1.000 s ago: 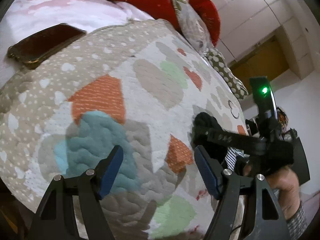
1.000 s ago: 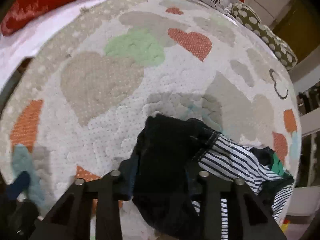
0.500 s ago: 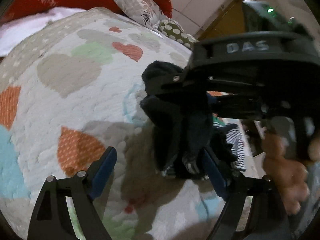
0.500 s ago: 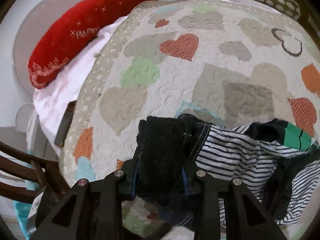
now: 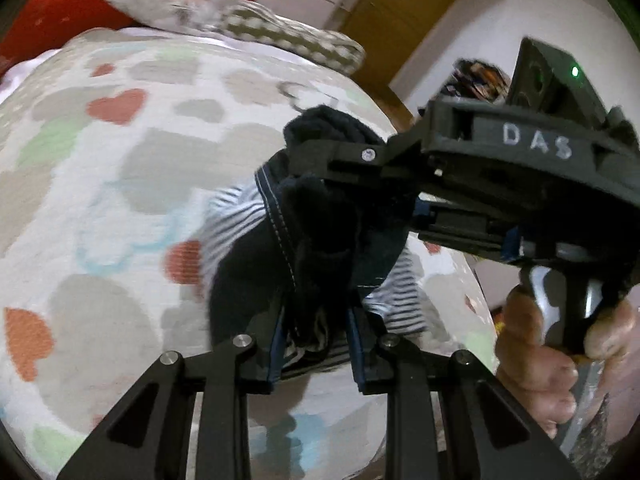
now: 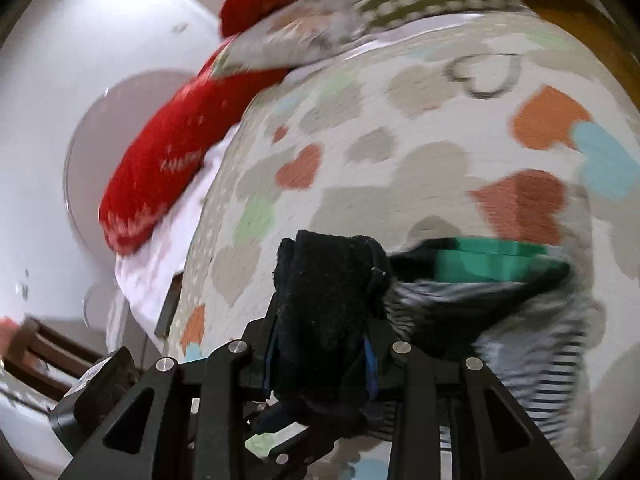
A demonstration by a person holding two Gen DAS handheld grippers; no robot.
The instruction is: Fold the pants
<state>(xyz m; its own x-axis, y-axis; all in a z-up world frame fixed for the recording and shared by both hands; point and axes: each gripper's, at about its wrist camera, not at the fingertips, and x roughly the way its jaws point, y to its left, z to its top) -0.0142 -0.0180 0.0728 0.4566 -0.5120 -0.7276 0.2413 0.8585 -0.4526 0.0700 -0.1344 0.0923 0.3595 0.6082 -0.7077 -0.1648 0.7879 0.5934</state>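
Both tongs, left (image 5: 316,344) and right (image 6: 320,344), are clamped on the bunched pants (image 5: 320,240), lifted above the bed (image 5: 120,160) near its right edge. Open quilt spreads left; pillows (image 5: 260,32) line the far edge, striped cloth (image 6: 540,340) beneath.

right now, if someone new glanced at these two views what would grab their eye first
The dark bunched pants, with striped lining, hang above the bed in the middle of the left wrist view, pinched by both the left gripper and the right gripper. Beneath them spreads the heart-patterned quilt, loud in orange, red and green. At the head of the bed lies a bright red pillow.
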